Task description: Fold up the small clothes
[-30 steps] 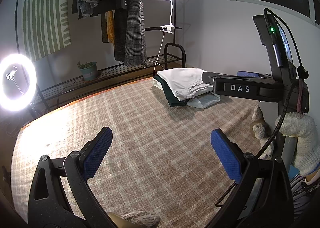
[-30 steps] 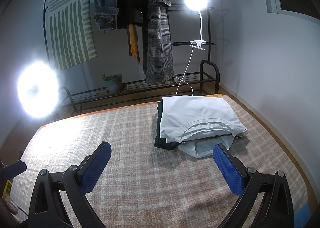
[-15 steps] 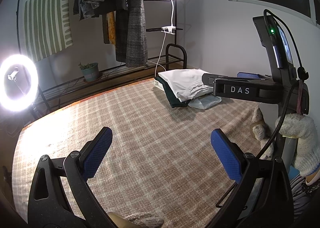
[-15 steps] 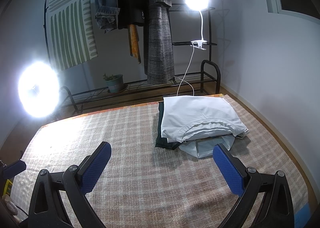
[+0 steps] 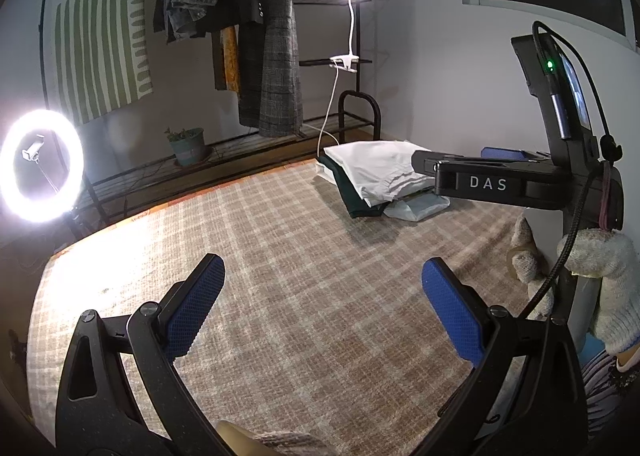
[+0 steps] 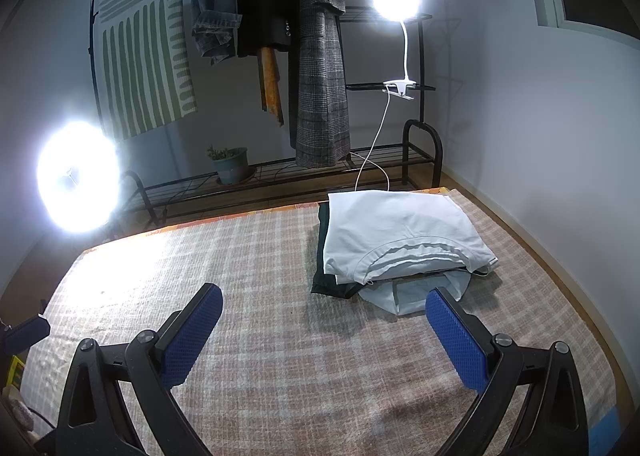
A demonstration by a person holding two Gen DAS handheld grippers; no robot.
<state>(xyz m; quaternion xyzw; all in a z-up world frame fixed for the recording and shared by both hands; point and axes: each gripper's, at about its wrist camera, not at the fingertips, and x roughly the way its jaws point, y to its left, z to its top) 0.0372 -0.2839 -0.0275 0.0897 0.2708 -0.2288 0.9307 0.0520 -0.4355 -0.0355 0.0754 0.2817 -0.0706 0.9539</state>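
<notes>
Little has moved since the earlier frames — both views drift slightly, the stack sitting a touch higher in the left one, nothing on the bed disturbed.

Left wrist view: left gripper (image 5: 322, 296) hovers over the bare plaid cover (image 5: 304, 296), fingers spread wide, grasping nothing. Folded stack (image 5: 376, 175) lies at the far right corner of the bed, well apart from it — white garment on top, dark one under it, a pale piece poking out at the near side. Right gripper's body crosses the view at right and hides the stack's right edge; its gloved hand (image 5: 600, 276) is at the frame edge.

Right wrist view: right gripper (image 6: 324, 328) is also released and empty, above the cover, near the stack's front edge. White top (image 6: 400, 232) looks squared off; the pale piece (image 6: 416, 294) below it looks loose and sticks out past the pile. No unfolded garment shows on the open cover.

Judgement: this is the gap between items, or a tidy-up. Doing it well likely means keeping the jaws wide on approach, coming in low along the cover, pinching only the pale piece's edge, and not dragging the white top off square. Risk: the cover bunches if fingers dig in.
</notes>
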